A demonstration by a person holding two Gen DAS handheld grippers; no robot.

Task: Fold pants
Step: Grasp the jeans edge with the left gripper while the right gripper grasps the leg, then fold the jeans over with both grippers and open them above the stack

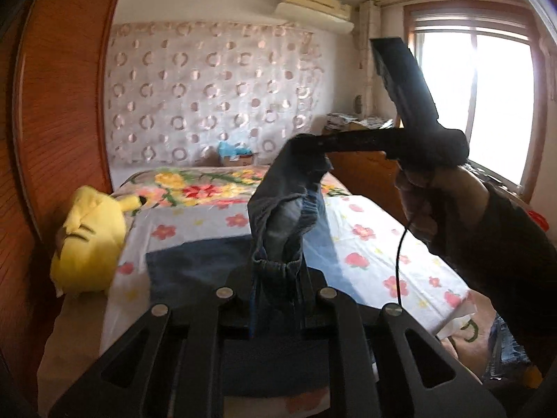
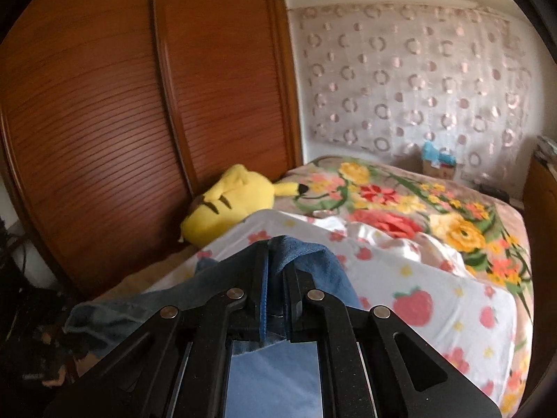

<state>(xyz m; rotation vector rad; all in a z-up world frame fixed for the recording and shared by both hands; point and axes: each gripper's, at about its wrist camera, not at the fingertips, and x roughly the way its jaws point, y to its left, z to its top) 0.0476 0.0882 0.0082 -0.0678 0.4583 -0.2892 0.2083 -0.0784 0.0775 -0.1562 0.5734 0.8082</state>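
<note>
The blue pants [image 1: 289,209] are lifted above the bed by their elastic waistband, with the rest lying dark on the floral sheet [image 1: 195,264]. My left gripper [image 1: 276,271] is shut on one part of the waistband. My right gripper [image 1: 313,144], seen ahead and higher in the left wrist view, is shut on another part of the waistband. In the right wrist view the right gripper [image 2: 275,271] pinches the blue fabric [image 2: 313,261], which drapes over its fingers.
A yellow plush toy [image 1: 90,240] lies at the bed's left edge, also in the right wrist view [image 2: 229,202]. A wooden wardrobe [image 2: 122,122] stands close on the left. A flowered blanket [image 2: 417,202] covers the far bed. A window [image 1: 473,104] is on the right.
</note>
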